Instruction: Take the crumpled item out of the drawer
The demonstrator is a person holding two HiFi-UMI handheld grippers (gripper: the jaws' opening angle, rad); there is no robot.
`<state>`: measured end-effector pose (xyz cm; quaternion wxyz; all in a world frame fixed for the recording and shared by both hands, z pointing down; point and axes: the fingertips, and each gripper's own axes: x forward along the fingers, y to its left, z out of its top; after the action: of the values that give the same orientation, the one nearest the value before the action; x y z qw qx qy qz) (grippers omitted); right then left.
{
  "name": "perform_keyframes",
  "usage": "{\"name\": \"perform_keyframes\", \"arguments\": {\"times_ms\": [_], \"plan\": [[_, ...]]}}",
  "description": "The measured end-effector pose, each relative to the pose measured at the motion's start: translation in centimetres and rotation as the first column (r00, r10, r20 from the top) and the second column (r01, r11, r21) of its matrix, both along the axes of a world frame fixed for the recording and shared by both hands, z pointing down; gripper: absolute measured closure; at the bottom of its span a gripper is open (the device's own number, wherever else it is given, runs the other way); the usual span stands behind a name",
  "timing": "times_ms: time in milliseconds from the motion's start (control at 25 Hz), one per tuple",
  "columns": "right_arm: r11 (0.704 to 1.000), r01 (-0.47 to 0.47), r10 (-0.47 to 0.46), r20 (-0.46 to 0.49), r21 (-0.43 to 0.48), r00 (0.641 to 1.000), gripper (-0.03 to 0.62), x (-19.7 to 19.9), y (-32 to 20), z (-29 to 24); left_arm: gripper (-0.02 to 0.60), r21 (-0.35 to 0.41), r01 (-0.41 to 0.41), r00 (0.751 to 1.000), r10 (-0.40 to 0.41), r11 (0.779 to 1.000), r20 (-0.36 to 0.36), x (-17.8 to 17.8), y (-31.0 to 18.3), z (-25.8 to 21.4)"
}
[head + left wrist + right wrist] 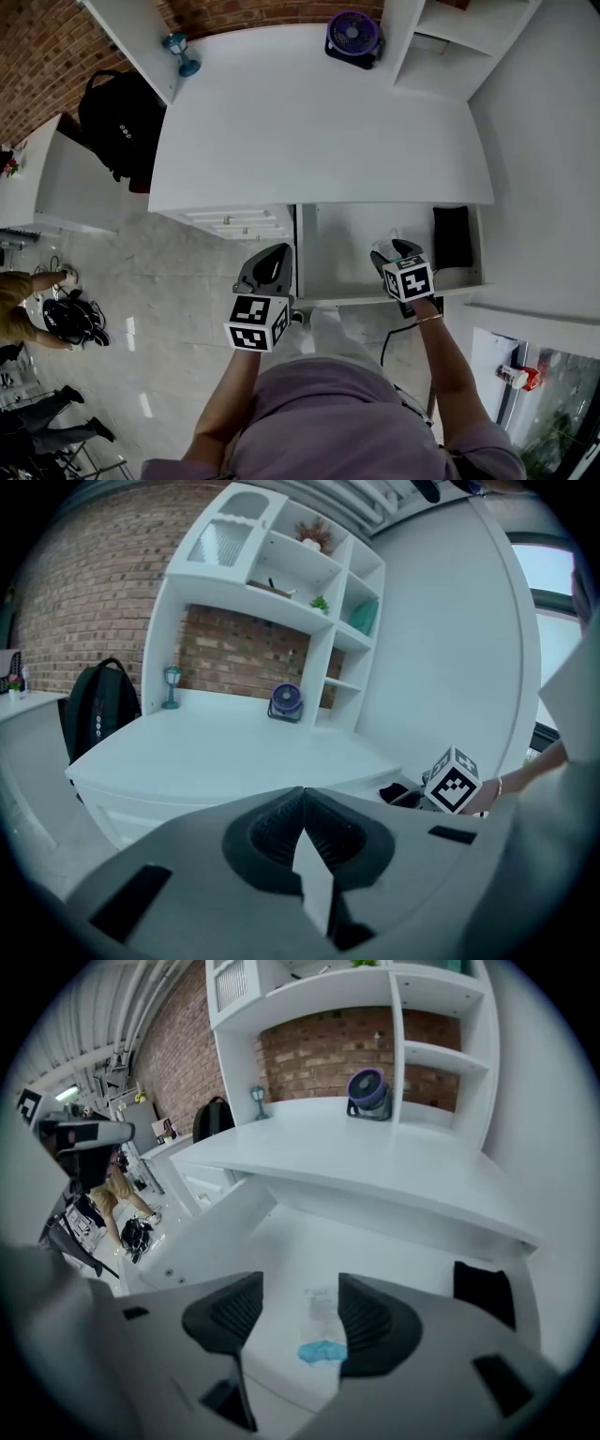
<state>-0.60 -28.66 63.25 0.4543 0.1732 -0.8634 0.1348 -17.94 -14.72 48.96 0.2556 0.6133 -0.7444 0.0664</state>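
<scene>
The crumpled clear plastic item with a blue end (pixel 322 1332) lies on the floor of the open white drawer (pixel 281 1241). It shows between the jaws of your right tongs (pixel 300 1314), which stand spread and clear of it. In the head view those tongs mostly hide it. Your left tongs (pixel 302 808) are pressed together on nothing, just left of the drawer. A flat black rectangular object (pixel 483 1293), partly cut off by a jaw, sits at the drawer's right. The white table (pixel 375 1162) above carries a purple fan (pixel 367 1093) before a brick wall (pixel 319 1049).

I see smooth matt white desk top (pixel 309 122), rough red brick wall (pixel 319 1049), crinkled glossy clear-and-blue plastic wrapper (pixel 322 1327).
</scene>
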Motion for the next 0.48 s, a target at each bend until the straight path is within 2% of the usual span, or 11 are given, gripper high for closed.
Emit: {"name": "perform_keyframes", "arguments": {"times_ms": [280, 360, 480], "plan": [[0.997, 0.05, -0.057, -0.125, -0.06, 0.99, 0.331, 0.3, -0.5, 4.2, 0.58, -0.017, 0.059, 0.998, -0.059, 0.998, -0.003, -0.9, 1.0, 0.4], [0.994, 0.055, -0.068, -0.143, -0.091, 0.987, 0.325, 0.2, -0.5, 4.7, 0.58, -0.022, 0.07, 0.998, -0.07, 0.997, -0.004, -1.1, 1.2, 0.4], [0.995, 0.056, -0.069, -0.162, -0.083, 0.984, 0.319, -0.1, -1.2, 5.1, 0.58, -0.026, 0.085, 0.996, -0.085, 0.996, -0.002, -1.3, 1.3, 0.5]]}}
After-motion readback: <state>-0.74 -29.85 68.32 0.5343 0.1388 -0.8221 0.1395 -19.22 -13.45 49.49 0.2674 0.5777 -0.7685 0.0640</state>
